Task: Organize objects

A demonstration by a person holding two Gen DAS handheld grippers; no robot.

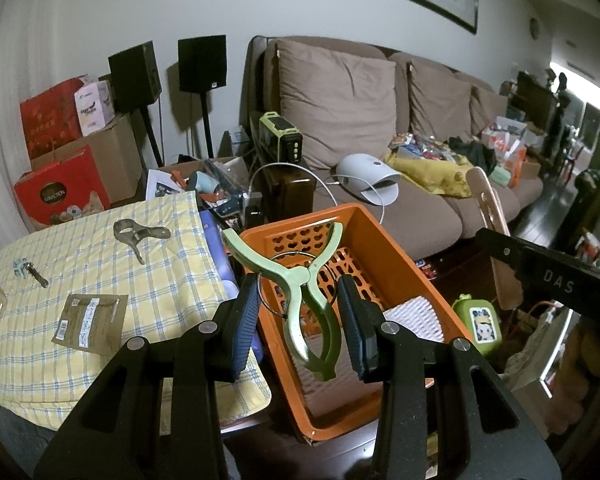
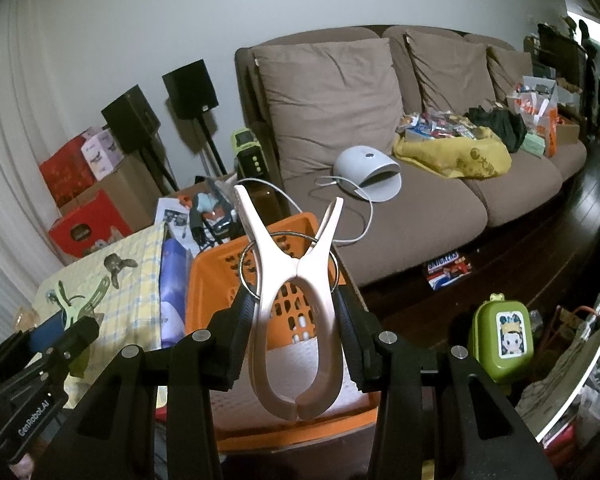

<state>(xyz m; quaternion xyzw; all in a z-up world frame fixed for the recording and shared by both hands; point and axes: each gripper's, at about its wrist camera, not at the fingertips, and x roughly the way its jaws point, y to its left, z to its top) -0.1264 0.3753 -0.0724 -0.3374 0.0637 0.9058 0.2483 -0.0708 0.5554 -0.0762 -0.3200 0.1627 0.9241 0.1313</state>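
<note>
Pale green clothes peg [image 1: 312, 300], pink-beige clothes peg [image 2: 296, 312], orange heart-perforated basket [image 1: 384, 240], yellow-and-blue checked cloth [image 1: 100, 280] beside basket, taupe sofa [image 1: 380, 120] behind it.

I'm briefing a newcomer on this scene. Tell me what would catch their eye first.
A big green clothes peg held in the left gripper and a pale pink one in the right gripper, both hanging over the orange basket. Behind stands a cluttered brown sofa.
</note>
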